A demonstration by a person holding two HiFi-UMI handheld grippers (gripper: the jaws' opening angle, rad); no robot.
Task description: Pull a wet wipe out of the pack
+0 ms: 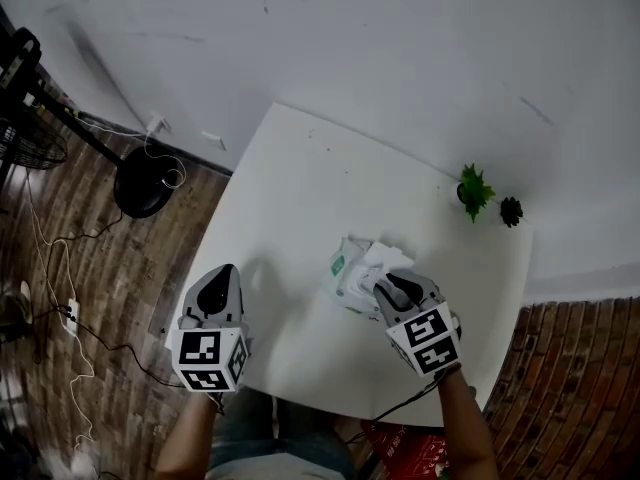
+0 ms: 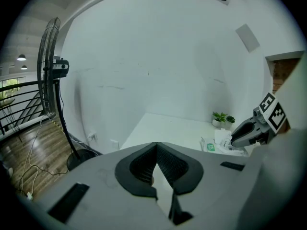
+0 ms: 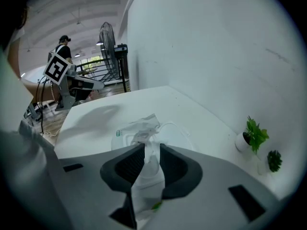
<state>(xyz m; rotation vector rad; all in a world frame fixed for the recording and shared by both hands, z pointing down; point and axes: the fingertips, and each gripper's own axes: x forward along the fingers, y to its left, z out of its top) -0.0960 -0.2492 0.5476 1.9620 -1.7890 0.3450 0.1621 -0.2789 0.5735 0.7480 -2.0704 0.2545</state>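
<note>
Pinching a wet wipe [image 3: 147, 174], right gripper [image 3: 151, 150] sits at the pack [image 3: 173, 136]

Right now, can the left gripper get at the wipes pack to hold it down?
Probably yes. The table between the left gripper and the pack is bare, and the right gripper, shut on a wipe, comes in from the pack's other side.

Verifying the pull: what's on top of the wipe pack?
A white wet wipe stands up from the top of the pack, pinched in the right gripper. The wipe and jaws cover the opening, so the inside can't be seen.
</note>
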